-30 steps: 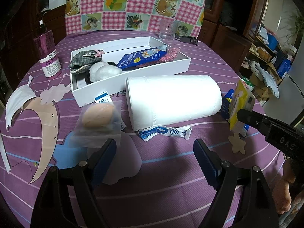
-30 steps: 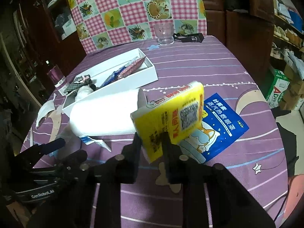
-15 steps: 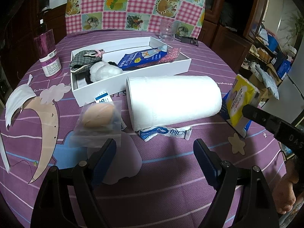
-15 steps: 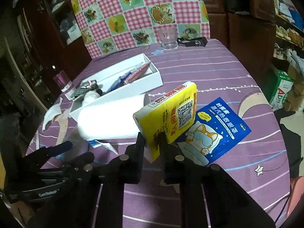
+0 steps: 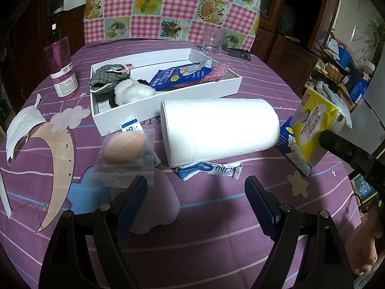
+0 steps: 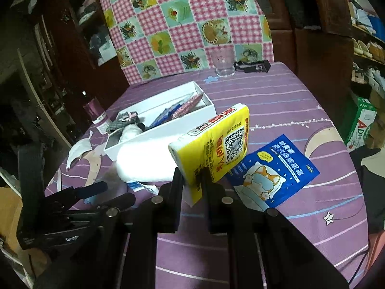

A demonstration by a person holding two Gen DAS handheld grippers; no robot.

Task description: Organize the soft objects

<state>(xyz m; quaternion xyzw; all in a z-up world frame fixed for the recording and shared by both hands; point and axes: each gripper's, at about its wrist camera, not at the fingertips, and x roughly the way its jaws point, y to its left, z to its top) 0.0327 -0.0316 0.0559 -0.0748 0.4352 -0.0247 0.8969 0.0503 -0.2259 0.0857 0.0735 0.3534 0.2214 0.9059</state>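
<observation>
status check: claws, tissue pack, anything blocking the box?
Right claw shut on yellow tissue pack, lifted. Left claw open, empty. Paper towel roll lies before white box.

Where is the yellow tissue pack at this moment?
The yellow tissue pack is held off the table in the right gripper, above the blue eye-mask packet and just right of the big paper roll, seen from the right wrist view.

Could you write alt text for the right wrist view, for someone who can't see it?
The right gripper pinches a yellow tissue pack above a purple tablecloth, with a white box behind.
</observation>
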